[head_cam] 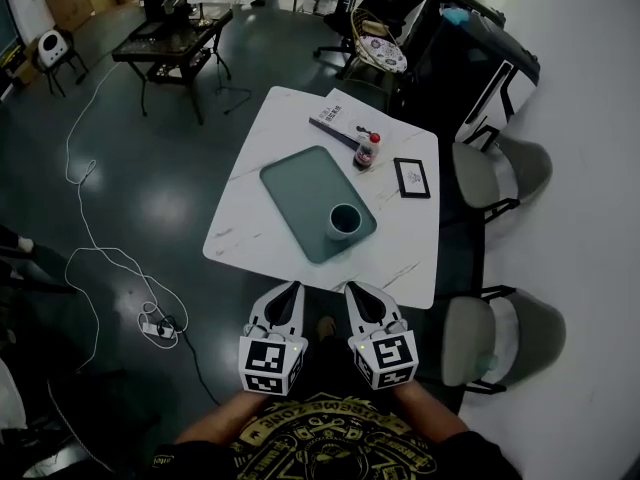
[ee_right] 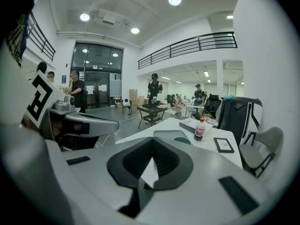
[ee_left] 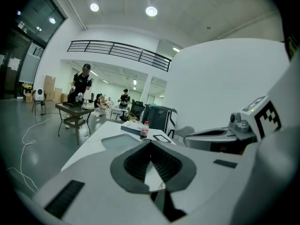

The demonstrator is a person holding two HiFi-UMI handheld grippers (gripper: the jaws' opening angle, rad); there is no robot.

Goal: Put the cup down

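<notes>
A dark cup (head_cam: 343,220) stands upright on the near right corner of a grey-green tray (head_cam: 300,183), which lies on a white table (head_cam: 250,208). Neither gripper touches the cup. My left gripper (head_cam: 288,290) and right gripper (head_cam: 357,290) are side by side just off the table's near edge, close to my body, and both point at the table. Both are shut with nothing between their jaws. The left gripper view shows its jaws (ee_left: 151,143) closed, with the tray (ee_left: 119,142) beyond. In the right gripper view the closed jaws (ee_right: 152,139) sit in front of the cup (ee_right: 182,140).
Behind the tray stand a small red-capped bottle (head_cam: 367,150), a book (head_cam: 340,126) and a black-framed tablet (head_cam: 411,177). Two grey chairs (head_cam: 500,173) (head_cam: 500,343) stand at the table's right side. A cable (head_cam: 100,258) trails over the floor on the left.
</notes>
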